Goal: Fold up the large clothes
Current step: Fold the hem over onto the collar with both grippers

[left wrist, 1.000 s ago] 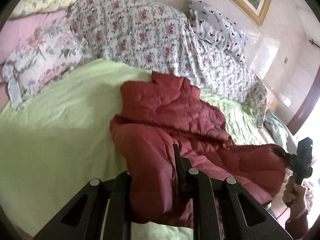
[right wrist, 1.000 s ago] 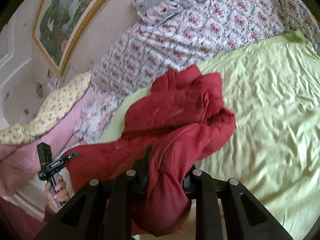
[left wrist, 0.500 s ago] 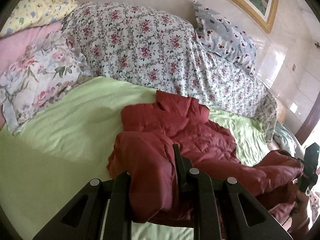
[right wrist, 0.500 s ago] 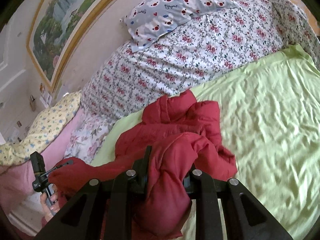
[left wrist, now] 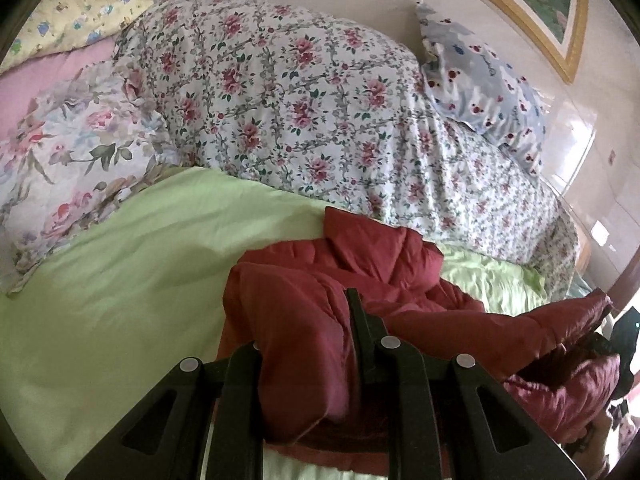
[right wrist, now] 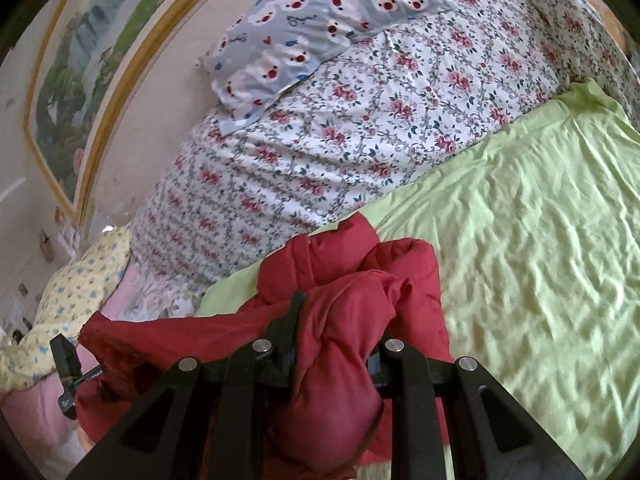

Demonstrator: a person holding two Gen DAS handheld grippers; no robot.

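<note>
A dark red quilted jacket lies bunched on the light green bedsheet. My left gripper is shut on a thick fold of the jacket, which fills the space between its fingers. My right gripper is shut on another fold of the same jacket, lifted just above the sheet. The jacket stretches between both grippers. The other gripper shows at the right edge of the left wrist view and at the lower left of the right wrist view.
A large floral quilt is heaped along the wall behind the jacket. A blue bear-print pillow rests on it. A floral pillow, pink bedding and a yellow blanket lie at the bed's end. A framed picture hangs above.
Both grippers have moved forward and lower toward the quilt, carrying the jacket folds over the jacket's body. The jacket is more bunched and shorter than before.
</note>
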